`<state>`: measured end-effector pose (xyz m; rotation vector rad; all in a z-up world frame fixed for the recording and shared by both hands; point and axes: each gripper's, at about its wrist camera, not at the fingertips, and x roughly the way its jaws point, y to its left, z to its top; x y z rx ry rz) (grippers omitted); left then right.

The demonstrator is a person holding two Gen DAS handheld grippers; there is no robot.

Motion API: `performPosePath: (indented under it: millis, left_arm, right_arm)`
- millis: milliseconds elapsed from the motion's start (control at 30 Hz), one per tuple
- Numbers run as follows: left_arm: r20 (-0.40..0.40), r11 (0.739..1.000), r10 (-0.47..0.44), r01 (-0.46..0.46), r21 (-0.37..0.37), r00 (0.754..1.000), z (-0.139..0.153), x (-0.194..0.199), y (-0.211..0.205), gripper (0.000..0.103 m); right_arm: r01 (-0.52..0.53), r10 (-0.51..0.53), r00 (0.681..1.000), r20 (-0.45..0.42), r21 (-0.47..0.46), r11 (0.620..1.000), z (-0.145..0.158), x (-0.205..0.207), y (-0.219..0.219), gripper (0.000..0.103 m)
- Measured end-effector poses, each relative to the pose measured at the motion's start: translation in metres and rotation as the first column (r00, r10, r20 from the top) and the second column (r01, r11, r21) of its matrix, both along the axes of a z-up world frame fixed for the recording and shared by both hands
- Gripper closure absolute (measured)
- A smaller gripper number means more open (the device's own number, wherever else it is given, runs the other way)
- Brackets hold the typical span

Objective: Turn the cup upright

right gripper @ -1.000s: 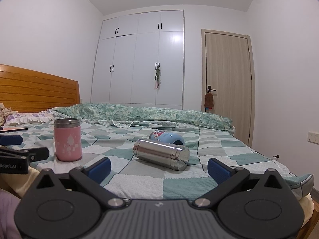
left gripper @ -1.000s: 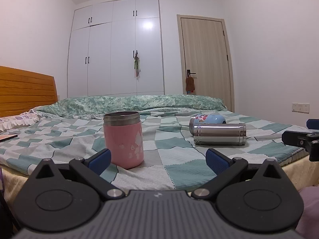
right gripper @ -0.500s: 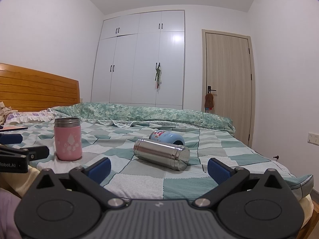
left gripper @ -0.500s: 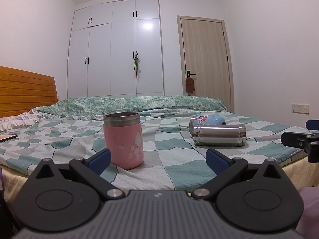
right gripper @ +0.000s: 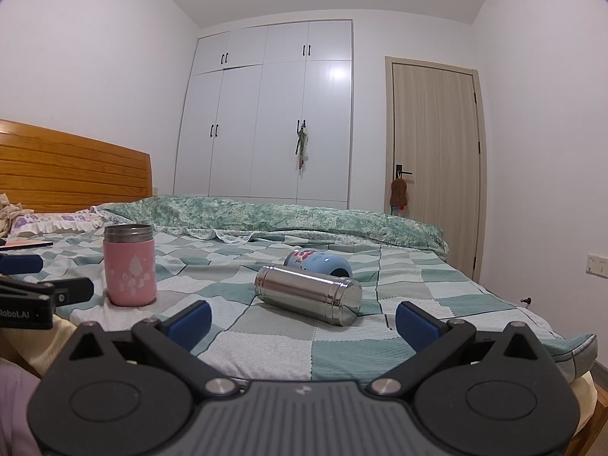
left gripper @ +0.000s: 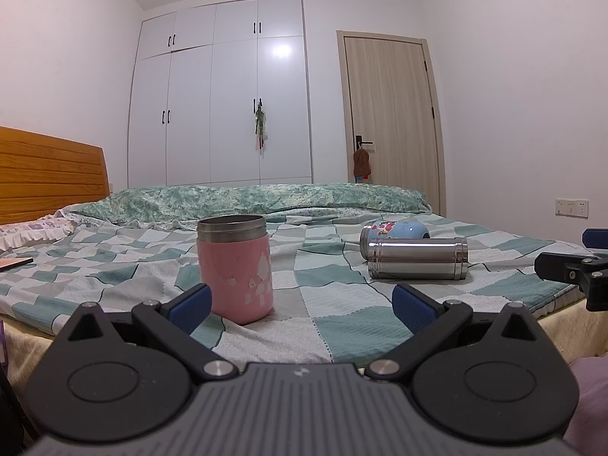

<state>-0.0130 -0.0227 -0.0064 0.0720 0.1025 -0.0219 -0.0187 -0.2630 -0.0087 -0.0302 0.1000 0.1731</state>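
Three cups on the checked bedspread (right gripper: 342, 345) of the bed: a pink steel-rimmed cup (left gripper: 235, 268) upright on the left, mouth up; a polished steel cup (right gripper: 308, 295) on its side near the middle; a blue printed cup (right gripper: 319, 262) also on its side, just behind the steel one and seemingly touching it. Left hand-held gripper (left gripper: 300, 298) with jaws spread wide and nothing between them, held low at the near edge of the bed, pink cup just ahead of its left finger. Right hand-held gripper (right gripper: 302, 315) likewise wide apart and empty, pointed roughly at the steel cup from the near side. Judged step: reaching for a lying cup, most likely the steel one, since closest to the right hand-held gripper and unobstructed. Best done by coming in across the cylinder so the pads close on the curved wall around mid-length, not on the end faces; closing firmly, as polished steel looks slippery. Then lifting clear of the soft cover before rotating, rather than levering against it, so as not to roll the steel cup into the blue one behind. Open end not certain from these views, though the banded end away from the flat closed face looks likelier; worth confirming before turning. Setting down on a flat patch of cover, away from folds, and releasing only once steady, since bedding gives under a narrow base.
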Motion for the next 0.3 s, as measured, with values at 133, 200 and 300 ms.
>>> performPosePath:
  millis: [133,200,300]
  left_arm:
    - [0.001,1.000,-0.012,0.012,0.004,1.000,-0.0001,-0.0004,-0.0007,0.000]
    - [0.005,1.000,-0.013,0.013,0.006,1.000,-0.0002,-0.0012,-0.0012,0.000]
    - [0.005,1.000,-0.011,0.011,0.004,1.000,-0.0002,-0.0020,-0.0001,0.000]
  right_arm:
    - [-0.001,0.001,1.000,0.000,0.000,1.000,0.0002,0.0003,-0.0005,0.000]
    - [-0.001,0.001,1.000,0.001,-0.001,1.000,0.0002,0.0001,-0.0005,0.000]
    - [-0.001,0.001,1.000,0.000,-0.001,1.000,0.0002,0.0001,-0.0004,0.000]
